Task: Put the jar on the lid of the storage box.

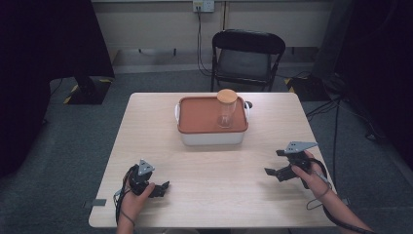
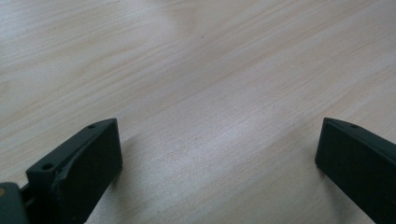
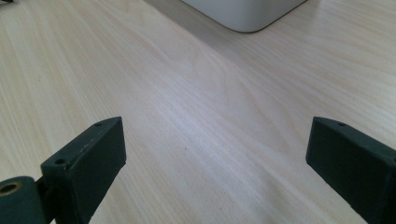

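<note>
The room has a grey carpet floor [image 1: 58,141] and a pale back wall [image 1: 156,24], with a socket [image 1: 203,5] high on it and a cable hanging down. A black folding chair [image 1: 247,58] stands just beyond the far edge of the table.

The table [image 1: 209,170] is light wood, seen from the near side. A white box [image 1: 212,138] with an orange lid [image 1: 202,115] sits near the middle of the far edge. A clear glass jar [image 1: 226,108] with a light wooden cap stands upright on the lid, toward its right end. In the right gripper view a rounded corner of the box [image 3: 245,14] shows at the top, well apart from the jaws.

The left hand [image 1: 139,197] comes in near the near-left corner and holds the left tool [image 1: 163,187] low over the table, pointing toward the right edge. In the left gripper view the left tool [image 2: 218,154] has its jaws spread wide with bare wood between them.

The right hand [image 1: 311,178] reaches in near the right edge and holds the right tool [image 1: 273,163], which points toward the left edge, with a grey plate on top. In the right gripper view the right tool [image 3: 215,151] is likewise spread wide, with nothing between the jaws but table.
</note>
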A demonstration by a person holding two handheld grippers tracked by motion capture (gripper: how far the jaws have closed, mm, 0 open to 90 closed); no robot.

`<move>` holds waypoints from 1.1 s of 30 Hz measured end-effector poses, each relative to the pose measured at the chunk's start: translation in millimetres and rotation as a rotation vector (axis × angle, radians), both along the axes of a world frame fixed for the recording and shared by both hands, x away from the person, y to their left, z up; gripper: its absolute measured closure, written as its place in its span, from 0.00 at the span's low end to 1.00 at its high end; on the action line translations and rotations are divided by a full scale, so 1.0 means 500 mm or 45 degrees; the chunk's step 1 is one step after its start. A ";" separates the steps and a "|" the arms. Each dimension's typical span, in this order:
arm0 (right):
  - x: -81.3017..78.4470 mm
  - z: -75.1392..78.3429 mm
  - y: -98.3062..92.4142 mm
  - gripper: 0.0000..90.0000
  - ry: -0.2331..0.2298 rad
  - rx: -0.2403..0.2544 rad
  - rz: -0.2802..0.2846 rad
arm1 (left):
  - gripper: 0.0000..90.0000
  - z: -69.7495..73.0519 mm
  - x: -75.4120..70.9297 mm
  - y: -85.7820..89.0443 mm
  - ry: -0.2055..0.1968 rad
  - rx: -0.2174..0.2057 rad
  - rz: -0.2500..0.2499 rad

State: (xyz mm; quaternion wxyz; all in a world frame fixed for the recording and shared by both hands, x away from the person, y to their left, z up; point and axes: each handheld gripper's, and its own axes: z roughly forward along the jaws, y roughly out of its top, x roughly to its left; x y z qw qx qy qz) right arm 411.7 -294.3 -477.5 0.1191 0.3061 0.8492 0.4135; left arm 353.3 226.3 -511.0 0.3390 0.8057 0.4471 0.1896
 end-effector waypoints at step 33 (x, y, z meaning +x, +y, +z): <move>-0.049 -0.047 -0.057 0.04 0.004 -0.100 -0.006 | 0.00 0.000 -0.001 0.000 0.001 0.000 0.005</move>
